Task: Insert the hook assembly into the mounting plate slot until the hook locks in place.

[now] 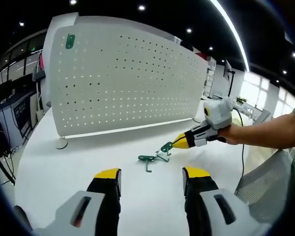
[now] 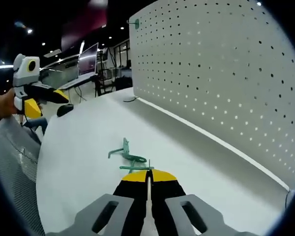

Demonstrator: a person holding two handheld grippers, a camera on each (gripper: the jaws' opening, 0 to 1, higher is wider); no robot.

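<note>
the right gripper [image 2: 148,178] has its yellow-tipped jaws pressed together with no gap, the tips meeting at the near end of the green hook assembly [image 2: 130,158] on the white table [image 2: 83,147]. whether a thin part of the hook is pinched between them cannot be told; it looks closed at the hook's edge, perhaps on it. from these jaws the hook lies straight ahead at 12 o'clock, its long axis running away and slightly toward 11 o'clock, one bent end standing up at the far side.

in the left gripper view, the left gripper [image 1: 151,178] hangs with jaws wide apart and nothing between them, the hook [image 1: 155,156] at 12 o'clock just beyond its tips. the right gripper [image 1: 179,142] comes in from 3 o'clock, touching the hook's right end.

the white pegboard mounting plate [image 1: 128,78] stands upright beyond the hook at 12 o'clock, well apart, with another green hook [image 1: 70,41] at its upper corner. my judgement: the right gripper is nearer and must lift the hook toward the board.
</note>
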